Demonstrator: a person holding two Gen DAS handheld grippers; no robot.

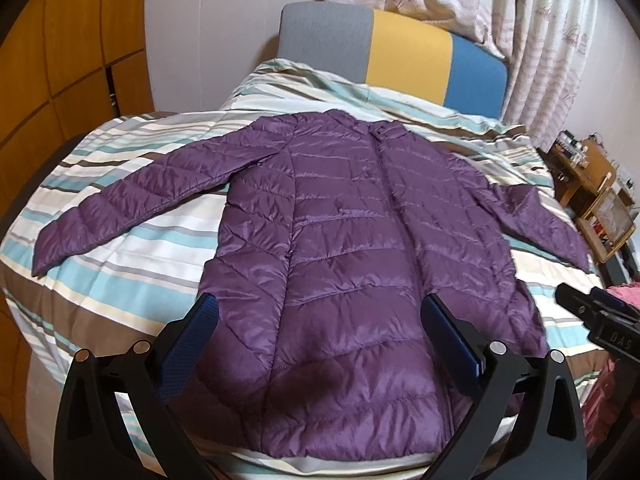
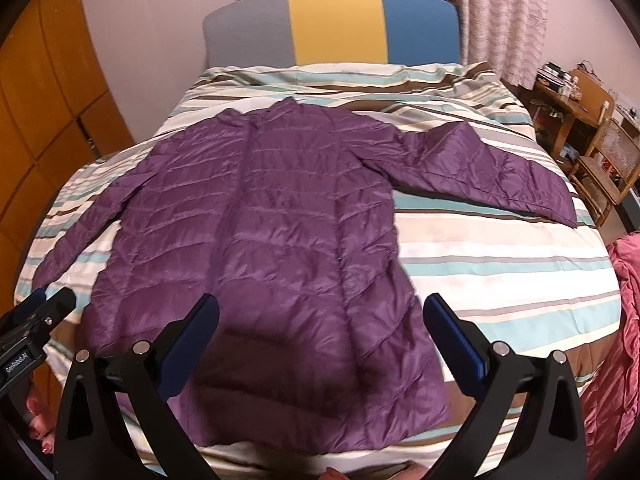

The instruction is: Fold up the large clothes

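Observation:
A purple quilted puffer jacket (image 1: 352, 248) lies flat on the striped bed, collar toward the headboard, both sleeves spread out to the sides. It also shows in the right wrist view (image 2: 260, 240). My left gripper (image 1: 320, 312) is open and empty, held above the jacket's hem. My right gripper (image 2: 320, 312) is open and empty, above the hem's right part. The right gripper also shows at the right edge of the left wrist view (image 1: 592, 312); the left gripper shows at the left edge of the right wrist view (image 2: 40, 312).
The bed has a striped cover (image 2: 500, 260) and a grey, yellow and blue headboard (image 2: 336, 24). Wooden cupboards (image 1: 48, 80) stand on the left. Wooden shelves and a chair (image 2: 592, 152) stand on the right. A pink cloth (image 2: 624, 340) lies at the bed's right edge.

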